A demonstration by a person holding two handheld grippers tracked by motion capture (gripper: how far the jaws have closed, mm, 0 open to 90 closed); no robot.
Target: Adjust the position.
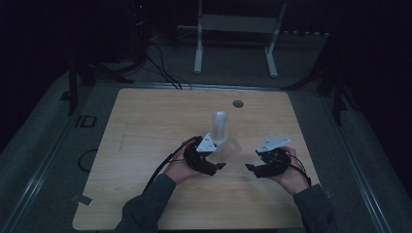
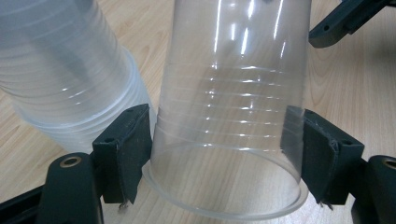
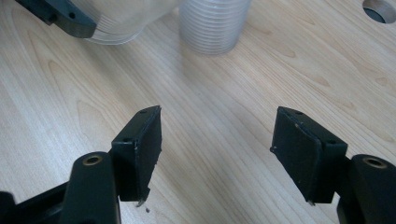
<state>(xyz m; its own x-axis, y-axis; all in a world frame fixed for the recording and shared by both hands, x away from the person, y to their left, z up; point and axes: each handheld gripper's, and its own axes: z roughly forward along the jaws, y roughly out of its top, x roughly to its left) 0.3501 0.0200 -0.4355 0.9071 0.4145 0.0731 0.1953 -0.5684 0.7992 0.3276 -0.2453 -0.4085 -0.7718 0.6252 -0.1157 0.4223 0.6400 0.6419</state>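
A single clear plastic cup (image 2: 233, 93) stands upside down on the wooden table (image 1: 145, 126), rim down. My left gripper (image 2: 222, 140) is shut on it, with both pads pressing its sides near the rim. Just beside it stands a tall stack of the same clear cups (image 2: 60, 70), also seen from above as the stack (image 1: 219, 126) behind my left gripper (image 1: 217, 156). My right gripper (image 1: 252, 160) hovers to the right, open with nothing between its pads (image 3: 147, 140). In the right gripper view the stack (image 3: 212, 23) and the held cup (image 3: 121, 21) lie ahead.
A round cable hole (image 1: 237, 103) sits in the table behind the stack. A white frame stand (image 1: 238, 29) and cables (image 1: 165, 73) are on the floor beyond the table's far edge. The surroundings are dark.
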